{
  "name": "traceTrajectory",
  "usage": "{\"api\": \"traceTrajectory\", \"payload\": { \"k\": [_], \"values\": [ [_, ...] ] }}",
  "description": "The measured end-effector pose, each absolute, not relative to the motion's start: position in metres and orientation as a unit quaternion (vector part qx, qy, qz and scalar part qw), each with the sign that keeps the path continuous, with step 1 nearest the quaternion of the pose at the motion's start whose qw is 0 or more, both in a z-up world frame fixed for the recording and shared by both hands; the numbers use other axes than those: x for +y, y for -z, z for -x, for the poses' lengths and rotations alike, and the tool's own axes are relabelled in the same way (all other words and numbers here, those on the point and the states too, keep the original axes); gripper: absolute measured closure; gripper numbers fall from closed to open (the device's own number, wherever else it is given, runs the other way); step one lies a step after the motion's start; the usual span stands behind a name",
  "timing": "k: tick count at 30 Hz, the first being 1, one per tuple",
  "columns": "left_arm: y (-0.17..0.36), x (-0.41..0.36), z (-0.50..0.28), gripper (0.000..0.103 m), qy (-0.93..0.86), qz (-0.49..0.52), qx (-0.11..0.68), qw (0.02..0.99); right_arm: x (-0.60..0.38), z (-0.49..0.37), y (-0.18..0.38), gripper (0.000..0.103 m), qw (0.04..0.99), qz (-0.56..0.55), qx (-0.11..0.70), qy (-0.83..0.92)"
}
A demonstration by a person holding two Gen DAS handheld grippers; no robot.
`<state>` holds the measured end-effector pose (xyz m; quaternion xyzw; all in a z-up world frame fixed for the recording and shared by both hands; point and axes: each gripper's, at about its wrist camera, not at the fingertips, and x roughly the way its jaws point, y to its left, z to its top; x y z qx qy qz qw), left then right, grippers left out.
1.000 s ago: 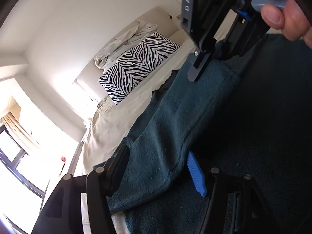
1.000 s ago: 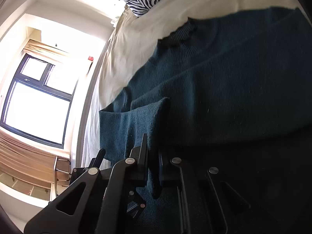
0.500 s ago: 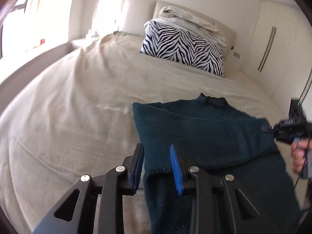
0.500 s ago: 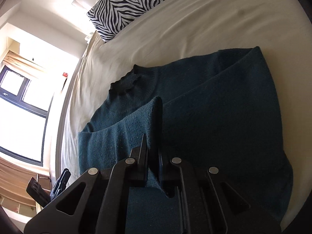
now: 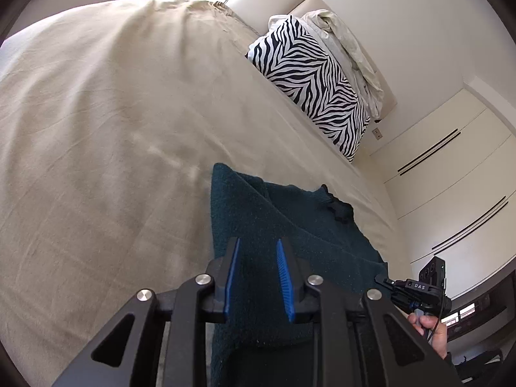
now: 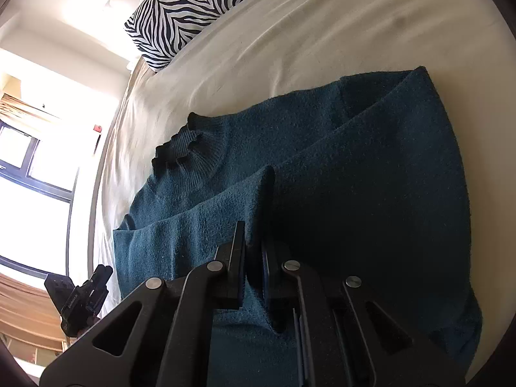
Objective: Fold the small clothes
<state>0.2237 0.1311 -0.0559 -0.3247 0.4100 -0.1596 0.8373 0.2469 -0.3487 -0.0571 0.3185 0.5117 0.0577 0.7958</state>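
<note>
A dark teal sweater (image 5: 290,225) lies flat on the bed, its ruffled collar (image 6: 183,148) toward the pillows. My left gripper (image 5: 258,242) hovers over the sweater's left side with its jaws closing. Both blue pads (image 5: 230,277) still show bare, and the cloth lies in the gap below them, unpinched. My right gripper (image 6: 253,235) is shut on a raised ridge of the sweater (image 6: 371,193), a folded strip that runs up from its jaws. The left wrist view shows the right gripper (image 5: 382,279) at the sweater's right edge, with a hand (image 5: 429,325) on it.
The beige bed sheet (image 5: 113,129) spreads wide to the left of the sweater. A zebra-print pillow (image 5: 312,74) and crumpled pale bedding (image 5: 348,38) sit at the headboard. Wardrobe doors (image 5: 451,177) stand to the right, a window (image 6: 29,177) to the left.
My left gripper rolled upright and swung from beside the right gripper to the sweater's left side, its jaws narrowing. The right gripper drew back with its fold, so more of the sweater shows.
</note>
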Motion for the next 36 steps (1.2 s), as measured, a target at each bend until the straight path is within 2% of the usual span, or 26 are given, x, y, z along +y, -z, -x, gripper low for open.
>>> {"api": "traceTrajectory", "payload": {
  "k": [12, 15, 20, 23, 25, 29, 35, 36],
  "values": [
    [0.083, 0.126, -0.266, 0.078, 0.196, 0.363, 0.433, 0.801, -0.363, -0.247, 0.077, 0.096, 0.779, -0.359, 0.509, -0.068],
    [0.100, 0.135, -0.282, 0.091, 0.192, 0.386, 0.445, 0.785, -0.371, -0.244, 0.084, 0.096, 0.768, -0.392, 0.501, -0.080],
    [0.098, 0.133, -0.287, 0.094, 0.201, 0.373, 0.451, 0.785, -0.376, -0.240, 0.090, 0.095, 0.760, -0.416, 0.491, -0.092],
    [0.095, 0.131, -0.271, 0.090, 0.211, 0.367, 0.449, 0.787, -0.376, -0.235, 0.092, 0.095, 0.760, -0.427, 0.482, -0.089],
    [0.093, 0.132, -0.257, 0.084, 0.219, 0.369, 0.445, 0.786, -0.376, -0.231, 0.092, 0.095, 0.763, -0.429, 0.475, -0.088],
    [0.090, 0.129, -0.223, 0.082, 0.228, 0.346, 0.448, 0.793, -0.384, -0.219, 0.092, 0.095, 0.770, -0.440, 0.455, -0.080],
    [0.085, 0.131, -0.169, 0.073, 0.235, 0.341, 0.457, 0.787, -0.405, -0.183, 0.083, 0.094, 0.780, -0.451, 0.430, -0.048],
    [0.082, 0.133, -0.156, 0.067, 0.235, 0.342, 0.461, 0.784, -0.409, -0.172, 0.079, 0.088, 0.781, -0.449, 0.432, -0.037]
  ]
}}
